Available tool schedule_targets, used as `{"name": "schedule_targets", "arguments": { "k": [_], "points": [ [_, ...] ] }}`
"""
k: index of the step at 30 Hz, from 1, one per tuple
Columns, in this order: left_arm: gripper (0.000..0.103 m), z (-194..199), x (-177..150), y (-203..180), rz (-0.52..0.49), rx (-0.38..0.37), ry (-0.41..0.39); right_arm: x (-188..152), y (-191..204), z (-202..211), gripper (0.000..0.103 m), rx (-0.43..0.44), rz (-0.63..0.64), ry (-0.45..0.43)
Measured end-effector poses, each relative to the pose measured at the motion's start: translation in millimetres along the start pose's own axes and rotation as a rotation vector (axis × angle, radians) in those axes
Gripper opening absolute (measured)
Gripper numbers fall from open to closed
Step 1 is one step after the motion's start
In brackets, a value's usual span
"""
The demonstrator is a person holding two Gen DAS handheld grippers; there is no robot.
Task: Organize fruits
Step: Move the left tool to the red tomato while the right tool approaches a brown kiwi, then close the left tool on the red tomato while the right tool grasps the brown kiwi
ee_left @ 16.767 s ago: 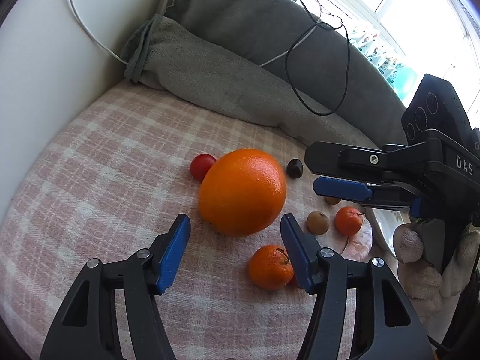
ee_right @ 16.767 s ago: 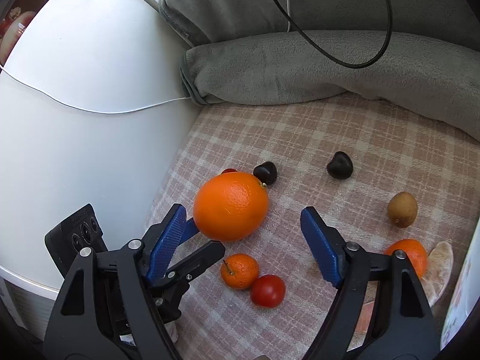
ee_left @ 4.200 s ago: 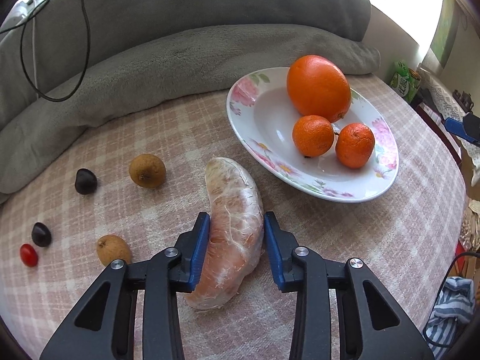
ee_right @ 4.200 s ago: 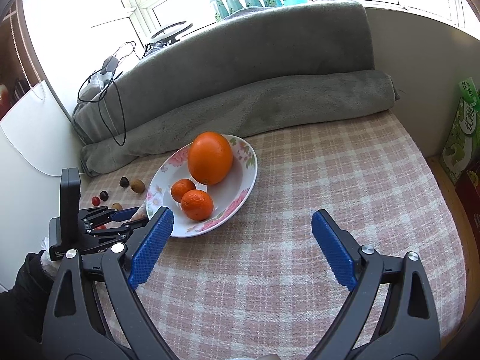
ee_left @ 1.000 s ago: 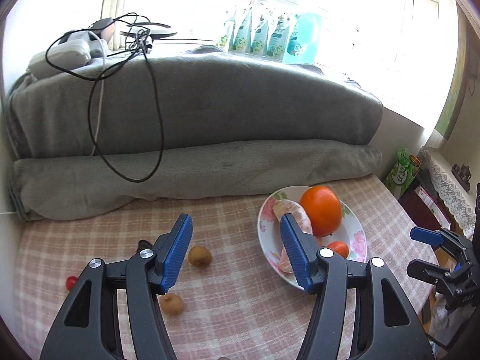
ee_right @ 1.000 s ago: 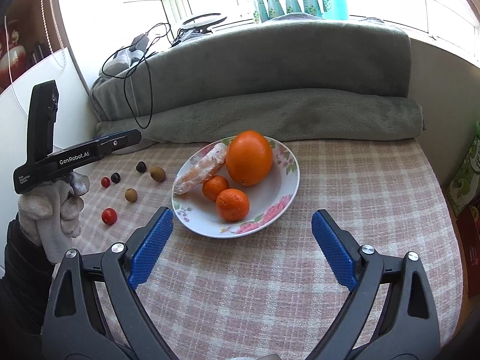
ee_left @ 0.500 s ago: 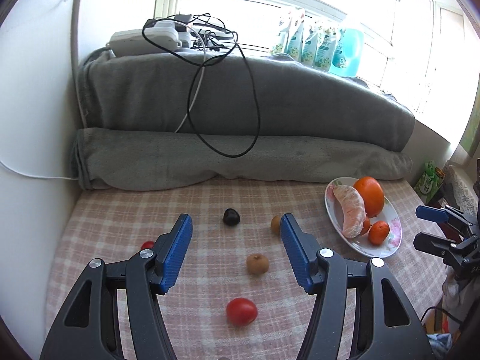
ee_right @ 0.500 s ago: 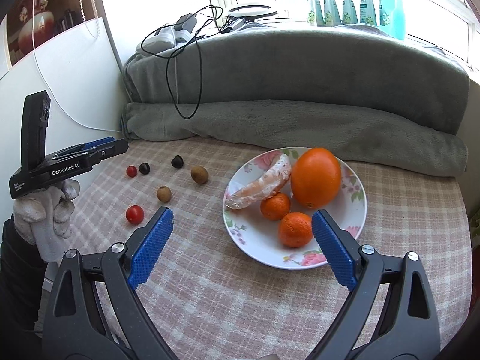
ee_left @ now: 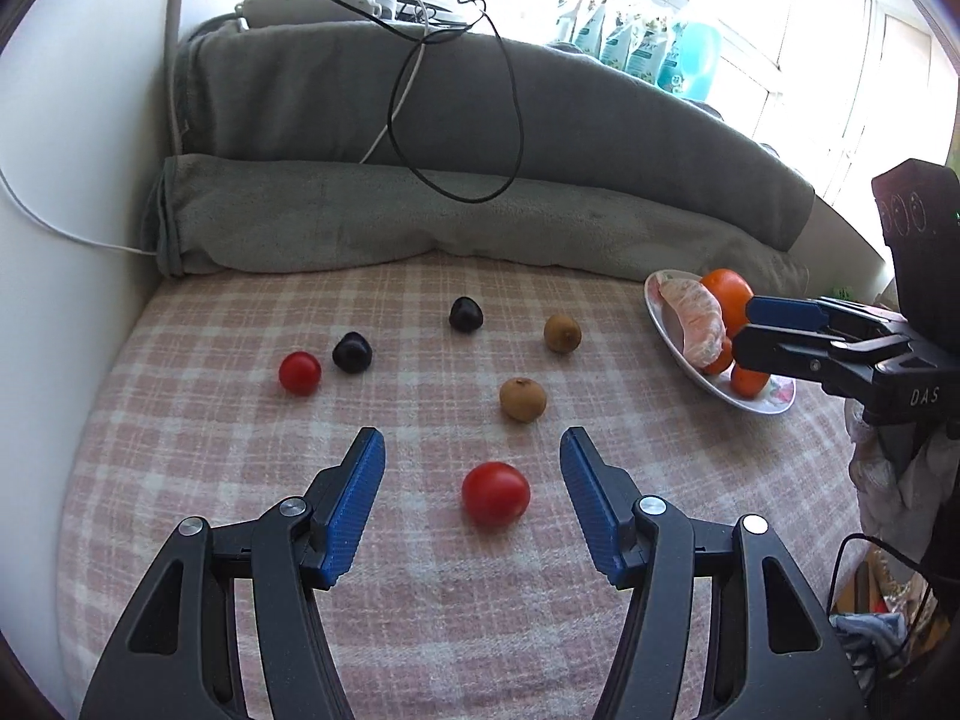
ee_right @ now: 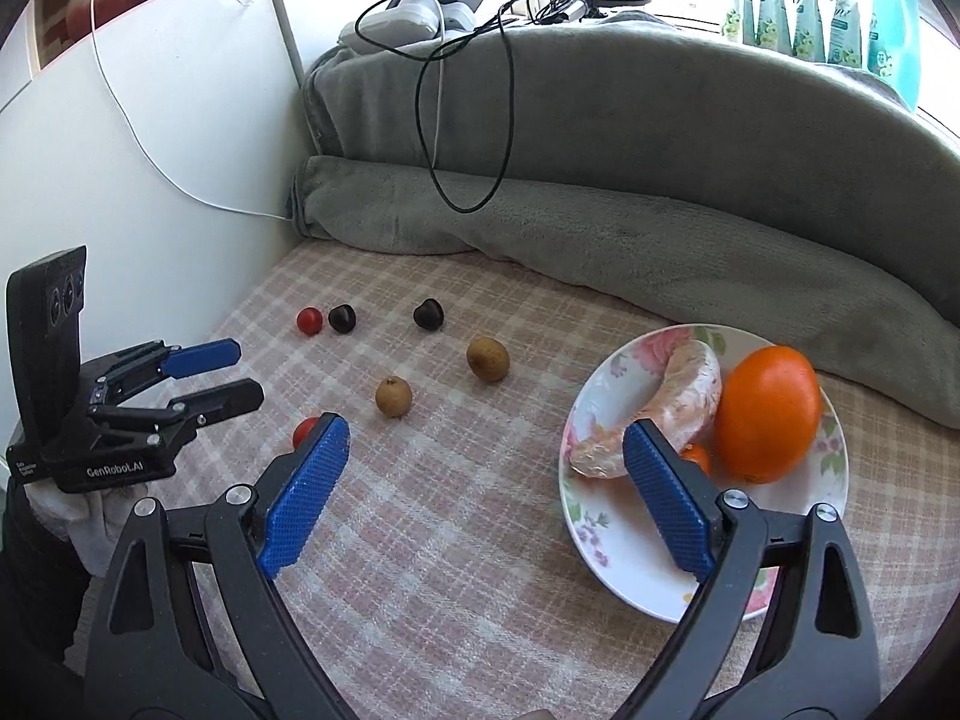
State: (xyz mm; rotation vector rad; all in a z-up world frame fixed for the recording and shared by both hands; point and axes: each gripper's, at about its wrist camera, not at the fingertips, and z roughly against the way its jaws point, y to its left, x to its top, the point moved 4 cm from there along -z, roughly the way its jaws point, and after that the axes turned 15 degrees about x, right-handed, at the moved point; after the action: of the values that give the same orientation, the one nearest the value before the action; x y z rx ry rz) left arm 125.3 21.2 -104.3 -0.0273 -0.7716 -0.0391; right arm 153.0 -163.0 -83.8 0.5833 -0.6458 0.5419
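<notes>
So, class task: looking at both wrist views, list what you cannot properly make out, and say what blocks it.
- Near red tomato: right wrist view, mostly behind the right hand-held gripper finger.
- Small oranges on the plate: left wrist view, partly behind that gripper; their count is unclear in the right view too.
- Window bottles' labels: too small.

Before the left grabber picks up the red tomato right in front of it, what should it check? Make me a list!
1. Left gripper open: ok, blue jaws spread wide, nothing held.
2. Nearest round red tomato lined up between the jaws: ok, though slightly right of centre.
3. Space around it: ok, the small brown fruit sits apart, farther back.
4. Room on the white flowered plate: ok, bare patch at its near side, beside the large orange and peeled pale citrus segment.
5. Right gripper out of the way: ok, open and empty, above the pink checked cloth.
6. Height above the tomato: cannot tell.
</notes>
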Motion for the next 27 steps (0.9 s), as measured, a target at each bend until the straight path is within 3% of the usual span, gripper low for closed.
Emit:
{"name": "schedule_targets", "arguments": {
  "k": [2, 4, 9, 13, 21, 24, 27],
  "points": [
    [0.060, -1.6, -6.7, -2.9, 0.006, -0.016, 0.009, 2.6, 1.3, -10.0, 0.093, 0.023, -0.010, 0.014],
    [0.060, -3.6, -12.7, -5.1, 0.019, -0.031, 0.017, 5.1, 3.7, -21.6, 0.082, 0.044, -0.021, 0.033],
    [0.055, -12.3, -22.8, -12.3, 0.026, -0.051, 0.041, 9.8, 9.4, -48.2, 0.078, 0.083, -0.038, 0.071],
    [0.052, -19.9, -25.7, -18.7, 0.029, -0.057, 0.059, 10.4, 16.3, -70.9, 0.059, 0.089, -0.014, 0.117],
    [0.046, -29.0, -25.0, -18.3, 0.039, -0.053, 0.074, 9.8, 17.3, -106.1, 0.051, 0.074, -0.002, 0.176],
    [0.043, -32.4, -24.2, -20.7, 0.033, -0.049, 0.080, 8.7, 16.7, -115.2, 0.041, 0.073, -0.002, 0.191],
    [0.041, -37.3, -23.5, -21.8, 0.034, -0.049, 0.088, 8.6, 15.9, -122.4, 0.041, 0.069, -0.001, 0.200]
  ]
}}
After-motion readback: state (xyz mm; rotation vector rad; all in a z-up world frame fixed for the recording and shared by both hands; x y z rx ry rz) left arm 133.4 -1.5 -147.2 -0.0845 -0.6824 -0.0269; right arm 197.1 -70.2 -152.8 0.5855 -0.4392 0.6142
